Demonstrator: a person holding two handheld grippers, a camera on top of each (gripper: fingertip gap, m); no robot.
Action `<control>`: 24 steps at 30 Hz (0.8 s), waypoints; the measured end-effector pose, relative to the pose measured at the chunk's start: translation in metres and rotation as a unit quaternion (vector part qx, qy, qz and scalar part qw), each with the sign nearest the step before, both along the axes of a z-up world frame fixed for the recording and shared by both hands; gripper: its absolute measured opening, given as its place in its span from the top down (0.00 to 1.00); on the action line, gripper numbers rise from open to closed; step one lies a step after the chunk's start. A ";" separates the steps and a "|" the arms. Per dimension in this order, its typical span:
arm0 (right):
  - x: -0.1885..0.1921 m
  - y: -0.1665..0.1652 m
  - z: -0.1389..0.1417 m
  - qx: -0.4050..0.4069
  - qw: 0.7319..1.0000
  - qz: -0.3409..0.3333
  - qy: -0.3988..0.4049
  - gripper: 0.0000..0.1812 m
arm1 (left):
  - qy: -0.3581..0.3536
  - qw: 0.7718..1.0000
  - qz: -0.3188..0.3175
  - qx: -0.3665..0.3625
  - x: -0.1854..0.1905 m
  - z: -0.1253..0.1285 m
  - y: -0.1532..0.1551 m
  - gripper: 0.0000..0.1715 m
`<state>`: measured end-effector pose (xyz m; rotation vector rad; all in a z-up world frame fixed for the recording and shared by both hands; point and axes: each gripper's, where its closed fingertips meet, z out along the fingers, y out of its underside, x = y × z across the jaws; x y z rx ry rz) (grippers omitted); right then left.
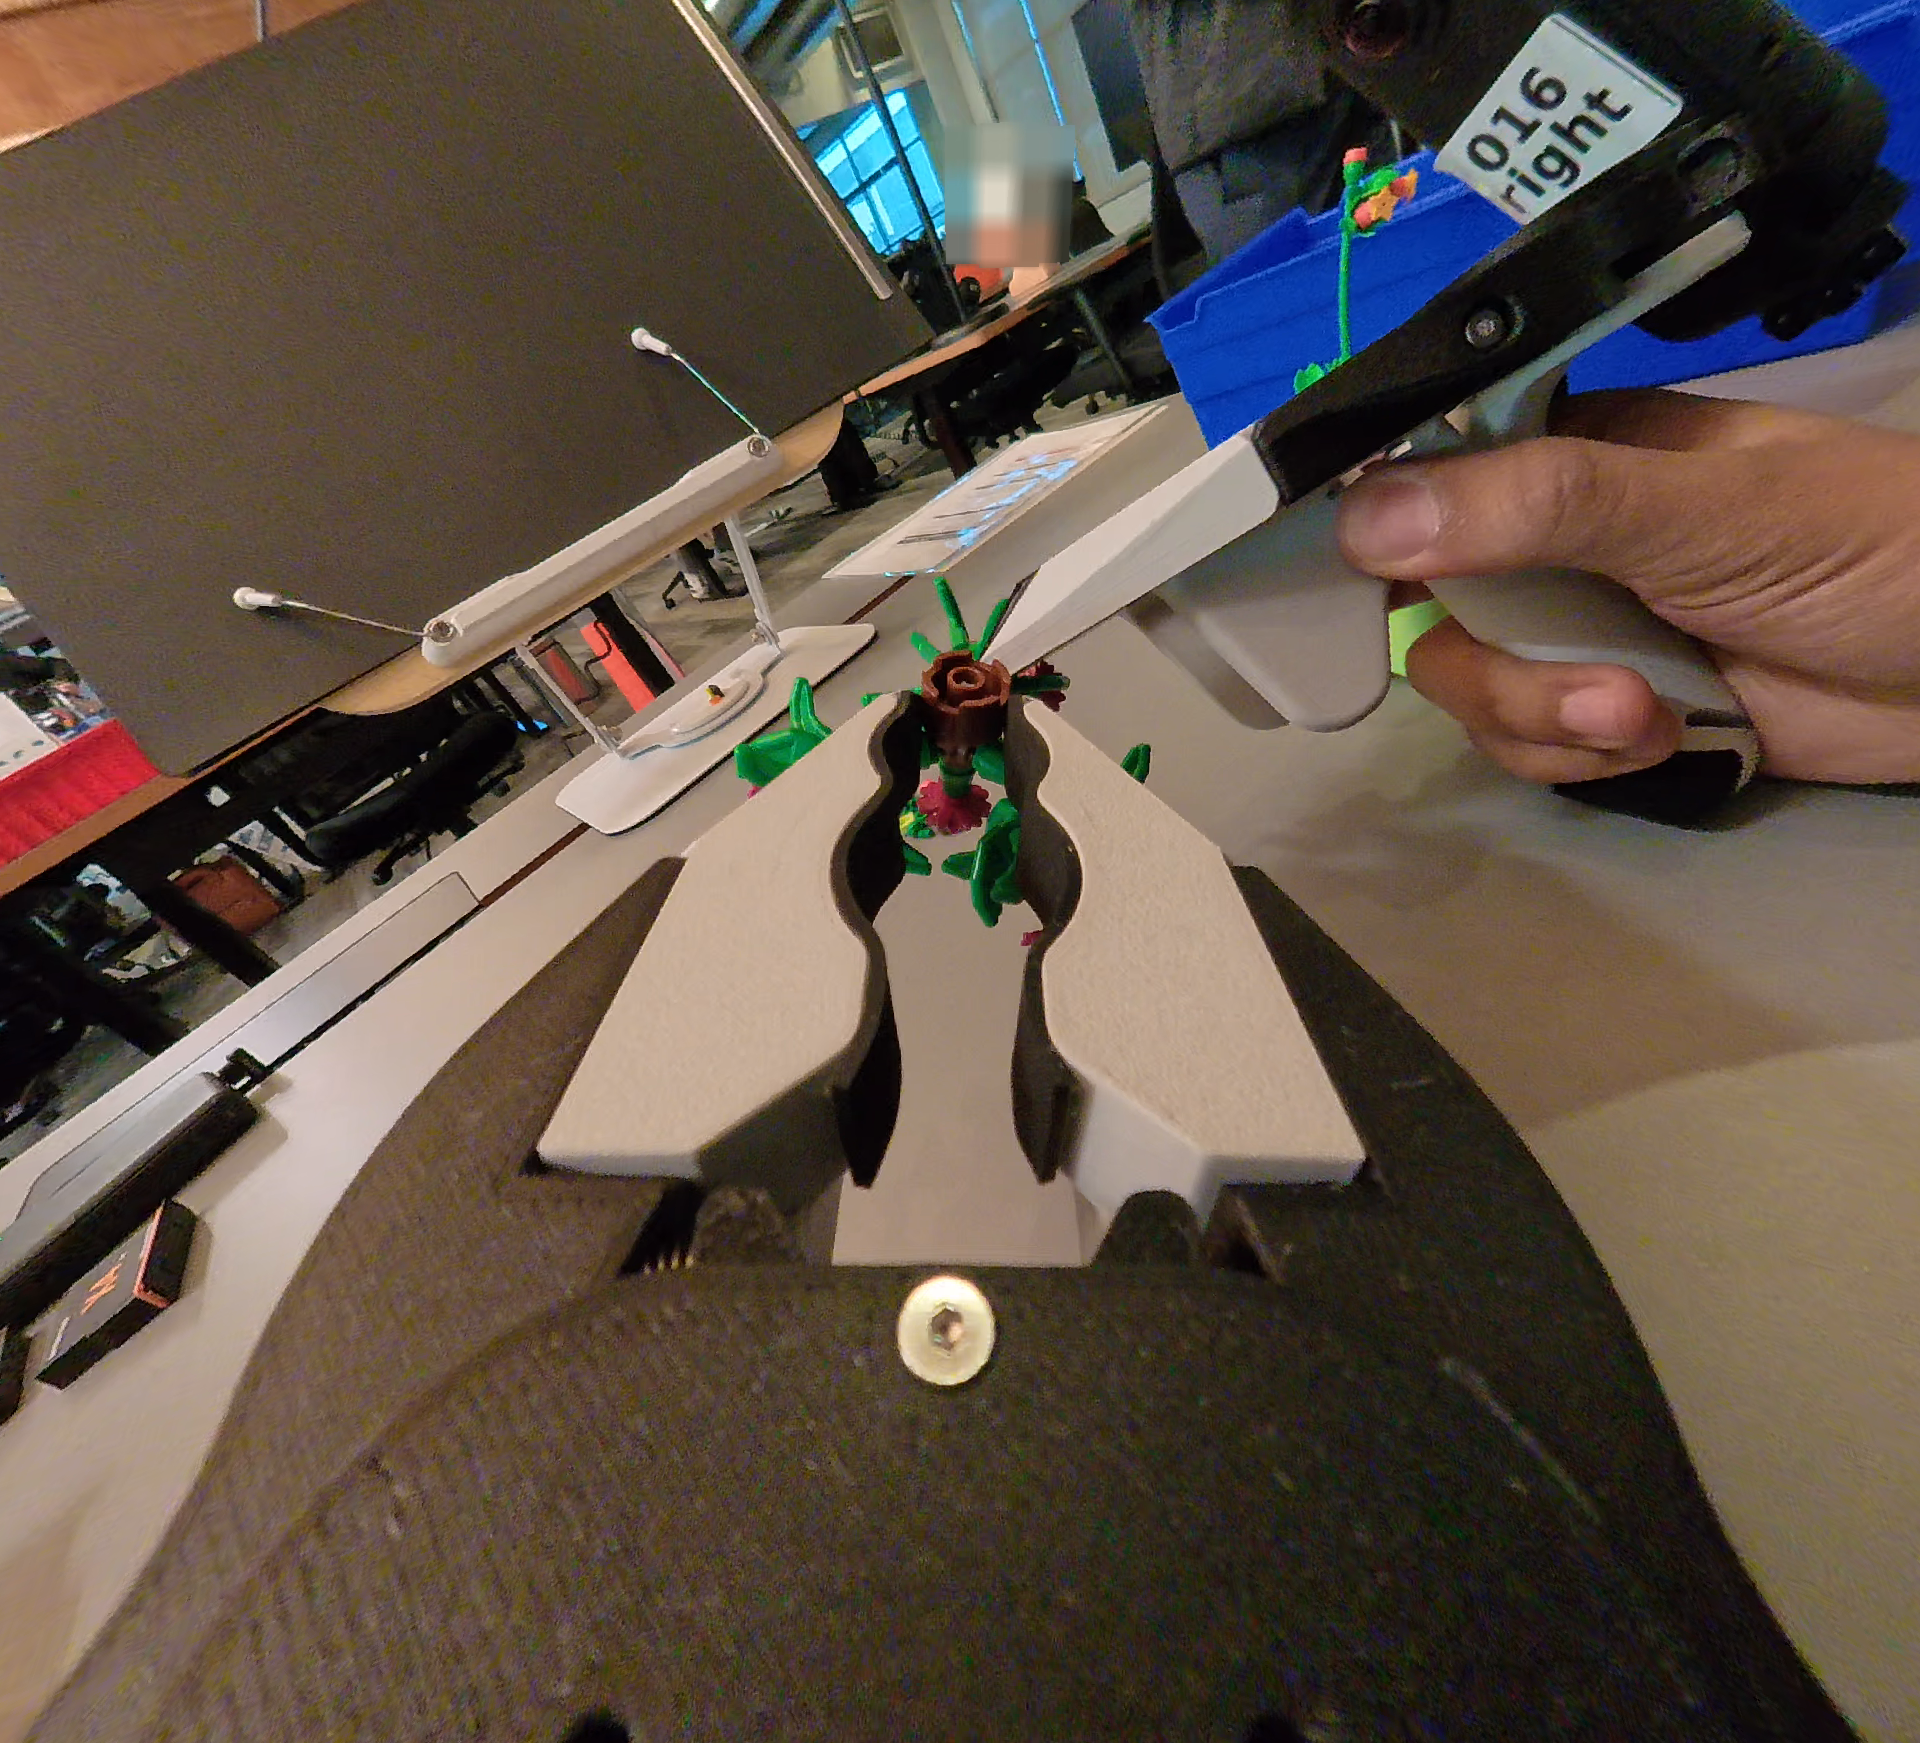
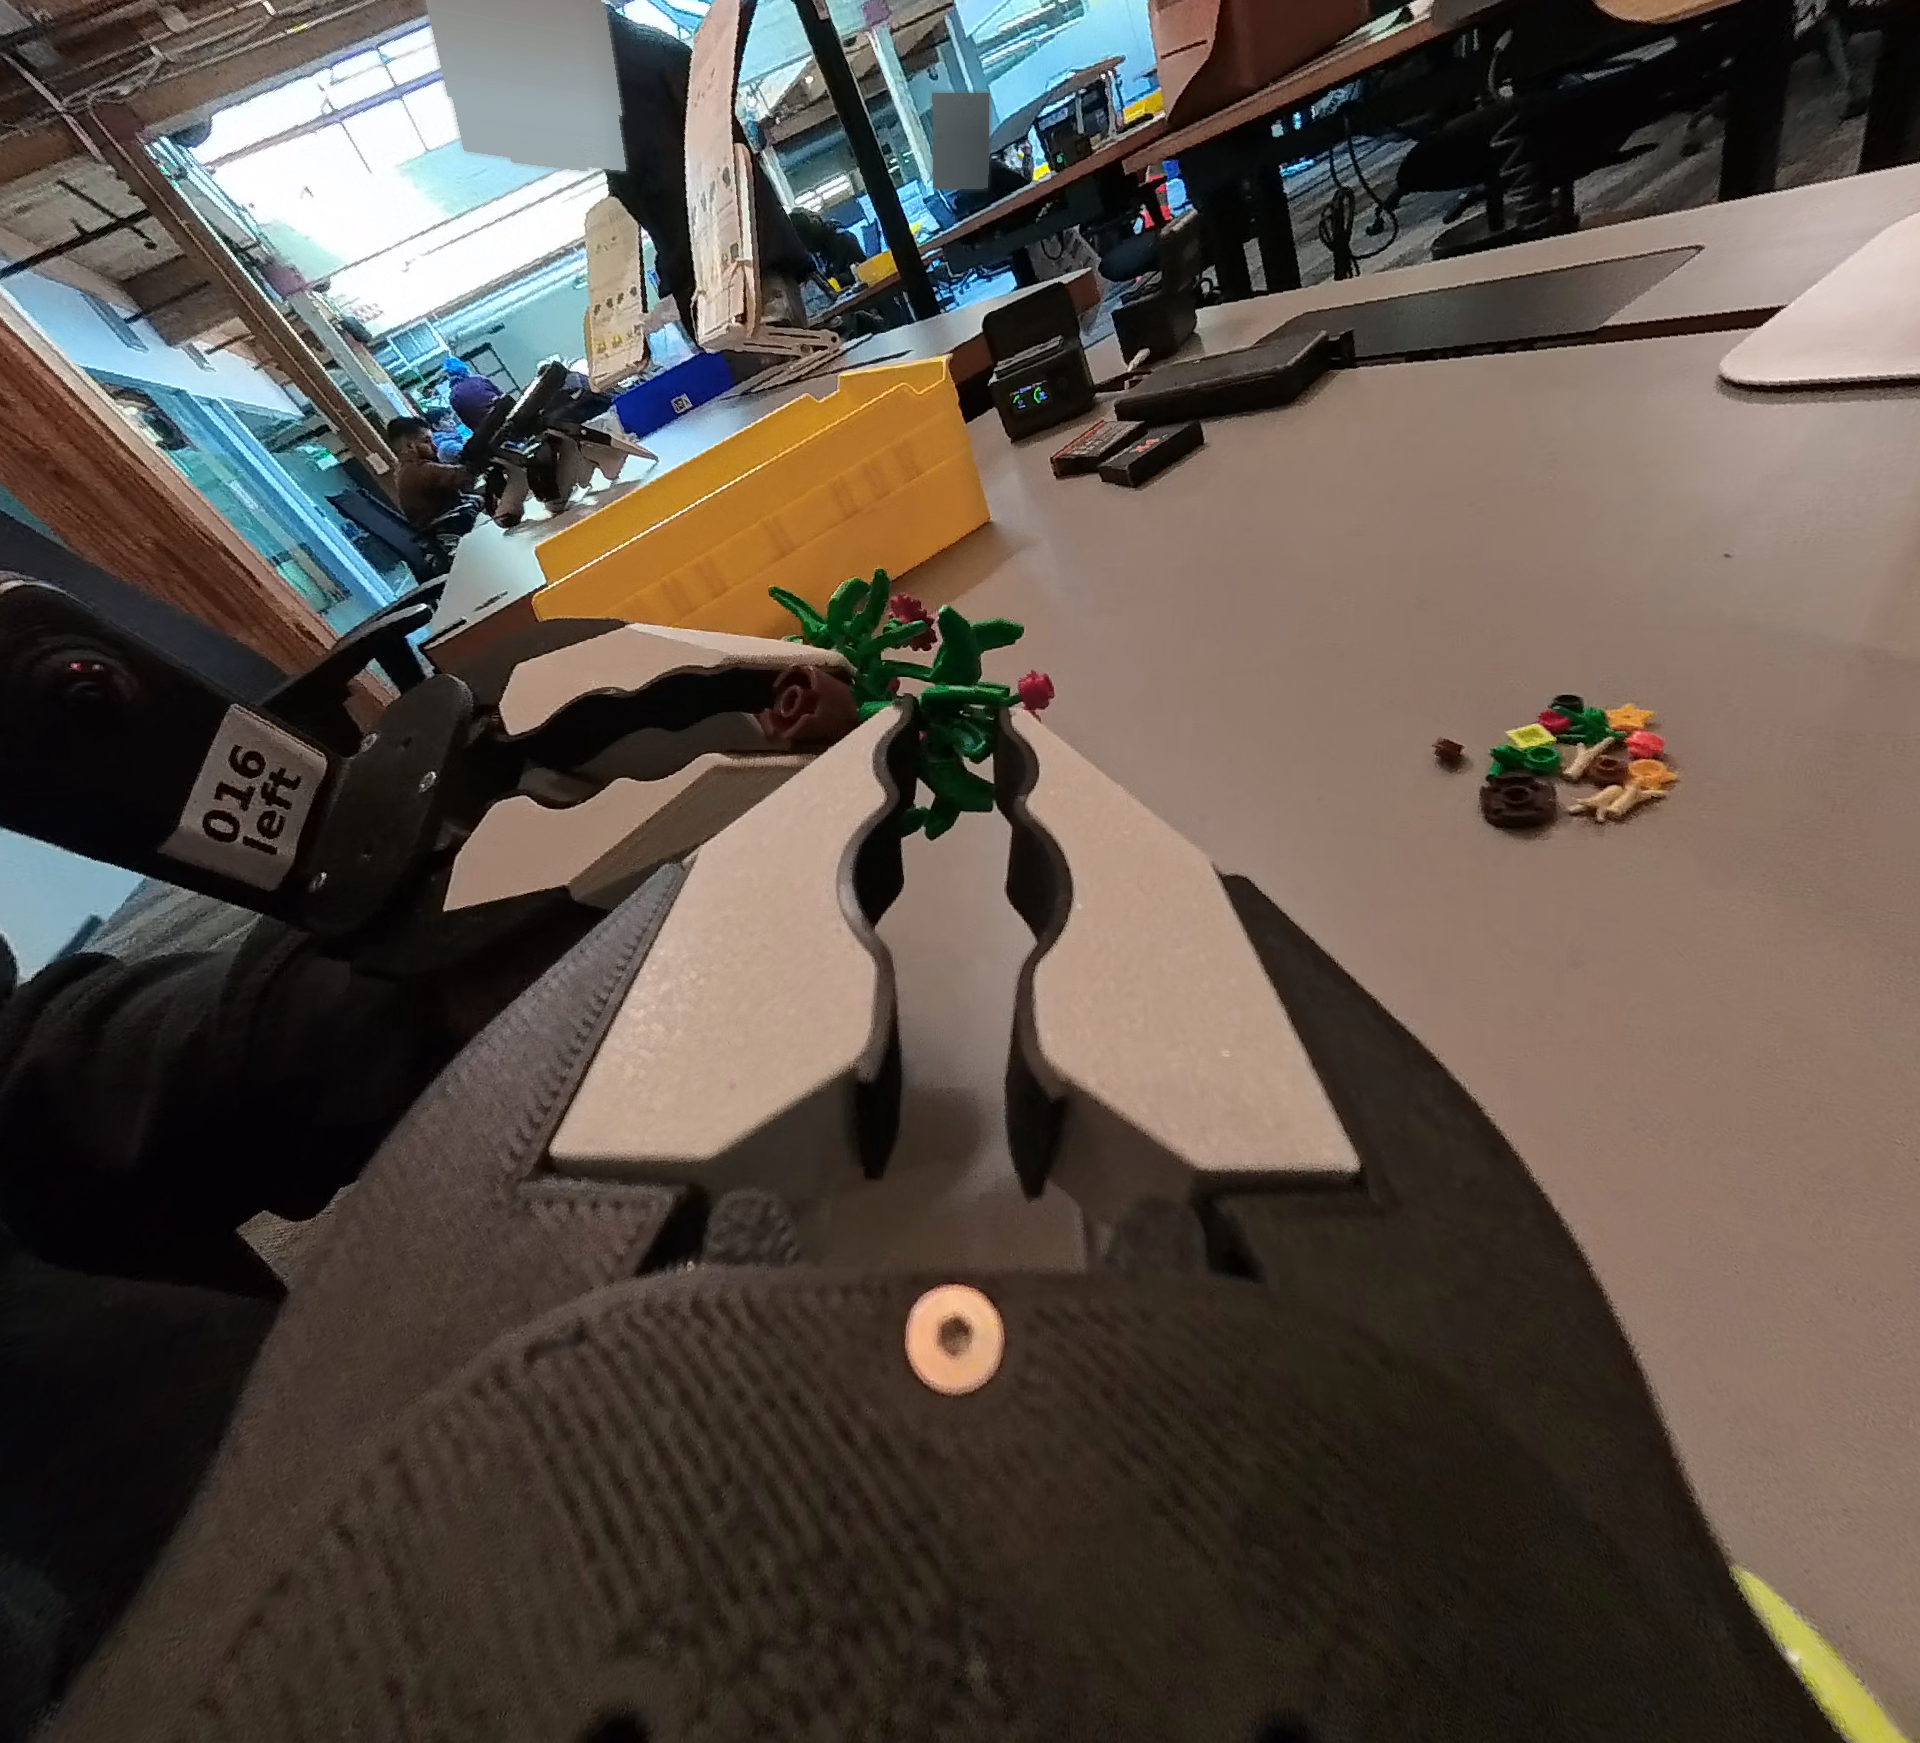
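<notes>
A toy plant of green plastic stems and leaves (image 1: 987, 862) with small magenta flowers is held above the grey table between both grippers. My left gripper (image 1: 963, 706) is shut on the brown round piece (image 1: 966, 687) at the plant's end. It also shows in the right wrist view (image 2: 816, 706), coming in from the left with the brown piece (image 2: 802, 701) between its tips. My right gripper (image 2: 958, 729) is shut on the green stems (image 2: 951, 758). In the left wrist view the right gripper (image 1: 1016, 639) reaches in from the right, held by a hand (image 1: 1662, 571).
A pile of small loose coloured pieces (image 2: 1574, 758) lies on the grey table (image 2: 1351, 602) to the right. A yellow bin (image 2: 769, 519) stands behind the plant. A blue bin (image 1: 1299, 311) holds another flowered stem (image 1: 1347, 259). A monitor (image 1: 416, 291), its white stand (image 1: 717, 743) and black boxes (image 2: 1127, 446) sit farther back. The tips of both grippers are at nearly the same place.
</notes>
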<state>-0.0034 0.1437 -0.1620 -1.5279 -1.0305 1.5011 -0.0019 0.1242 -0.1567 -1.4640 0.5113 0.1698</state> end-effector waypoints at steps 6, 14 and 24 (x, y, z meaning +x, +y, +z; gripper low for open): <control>-0.001 0.003 -0.002 0.005 1.000 -0.015 -0.010 0.94 | -0.004 1.000 0.000 -0.009 -0.001 -0.002 0.002 0.94; 0.005 0.016 -0.002 0.022 0.998 -0.058 -0.017 0.95 | 0.002 1.000 0.014 0.025 -0.006 0.010 -0.002 0.93; 0.005 0.014 0.006 0.014 0.999 -0.046 0.018 0.95 | -0.027 0.996 0.080 -0.042 -0.041 -0.007 0.012 0.93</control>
